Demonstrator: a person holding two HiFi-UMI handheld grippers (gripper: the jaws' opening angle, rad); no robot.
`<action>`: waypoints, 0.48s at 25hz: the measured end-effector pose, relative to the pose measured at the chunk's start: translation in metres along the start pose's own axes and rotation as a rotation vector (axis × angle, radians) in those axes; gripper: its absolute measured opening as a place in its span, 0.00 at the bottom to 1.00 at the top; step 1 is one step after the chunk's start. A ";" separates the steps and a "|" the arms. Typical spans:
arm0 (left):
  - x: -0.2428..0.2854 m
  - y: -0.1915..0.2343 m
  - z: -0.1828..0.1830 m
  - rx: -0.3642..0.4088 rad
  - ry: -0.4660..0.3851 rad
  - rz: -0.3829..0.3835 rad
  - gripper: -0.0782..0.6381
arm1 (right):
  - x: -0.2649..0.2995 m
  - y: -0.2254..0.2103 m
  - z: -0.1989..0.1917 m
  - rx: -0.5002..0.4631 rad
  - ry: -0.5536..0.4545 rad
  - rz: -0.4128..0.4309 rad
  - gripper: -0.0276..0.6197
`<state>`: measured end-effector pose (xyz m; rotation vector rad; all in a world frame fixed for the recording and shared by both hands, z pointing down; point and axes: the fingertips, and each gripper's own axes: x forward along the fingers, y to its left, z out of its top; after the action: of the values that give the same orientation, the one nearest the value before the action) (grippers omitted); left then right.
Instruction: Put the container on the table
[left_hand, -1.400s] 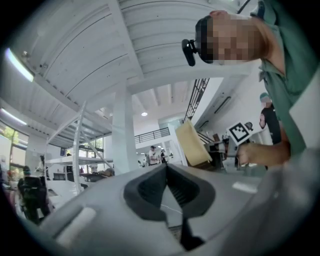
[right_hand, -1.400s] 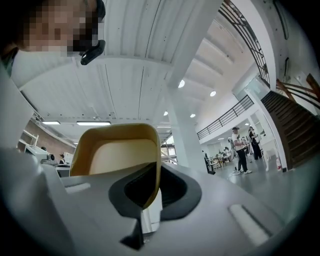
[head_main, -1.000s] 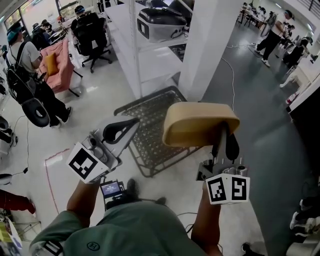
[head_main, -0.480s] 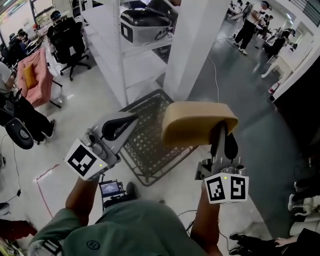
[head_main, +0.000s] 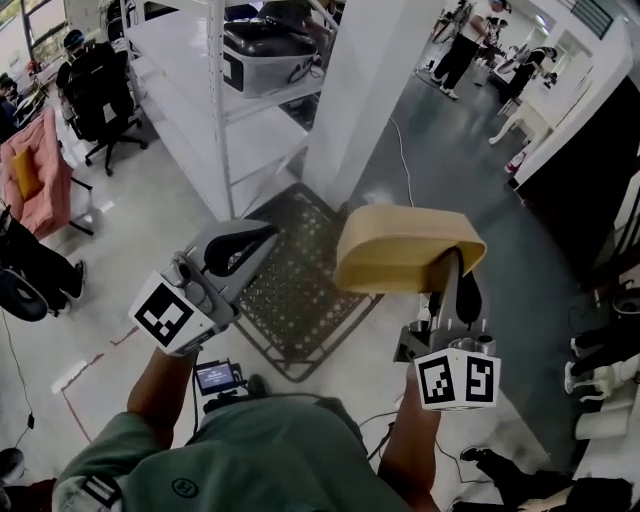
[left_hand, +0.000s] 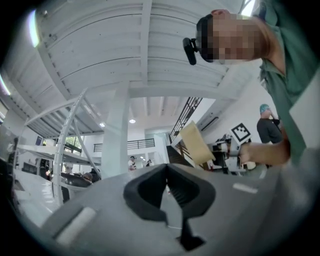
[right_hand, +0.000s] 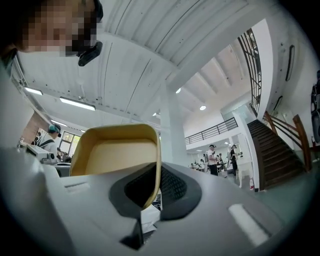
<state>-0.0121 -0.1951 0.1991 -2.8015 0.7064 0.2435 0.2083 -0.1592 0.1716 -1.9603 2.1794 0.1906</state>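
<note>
A tan plastic container (head_main: 405, 250) hangs in the air, turned on its side, with my right gripper (head_main: 455, 275) shut on its rim. In the right gripper view the container (right_hand: 117, 155) stands with its hollow facing the camera, one wall pinched between the jaws of the right gripper (right_hand: 156, 187). My left gripper (head_main: 240, 247) is held level to the left of the container, shut and holding nothing. In the left gripper view the left gripper (left_hand: 166, 186) has its jaws together, and the container (left_hand: 196, 144) shows beyond them at the right. No table is in view.
A white metal shelf rack (head_main: 215, 100) with a grey appliance (head_main: 265, 45) on it stands ahead at the left. A white pillar (head_main: 365, 95) rises beside it. A dark mesh mat (head_main: 290, 285) lies on the floor below the grippers. People (head_main: 465, 40) stand at the far right.
The whole view has swung: rack, pillar and mat have slid left and the pink sofa to the edge. Both grippers and the held container keep their places before me.
</note>
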 end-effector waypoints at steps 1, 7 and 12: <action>0.001 0.001 0.000 -0.007 -0.010 -0.003 0.11 | 0.000 0.000 -0.001 -0.004 0.004 -0.005 0.05; -0.004 0.006 -0.021 -0.032 0.026 0.010 0.11 | 0.010 0.005 -0.016 -0.001 0.029 0.013 0.05; -0.004 0.013 -0.026 -0.015 0.052 0.069 0.11 | 0.031 0.001 -0.031 0.041 0.033 0.069 0.05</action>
<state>-0.0193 -0.2116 0.2226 -2.8104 0.8170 0.1895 0.2025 -0.1965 0.1946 -1.8813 2.2551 0.1244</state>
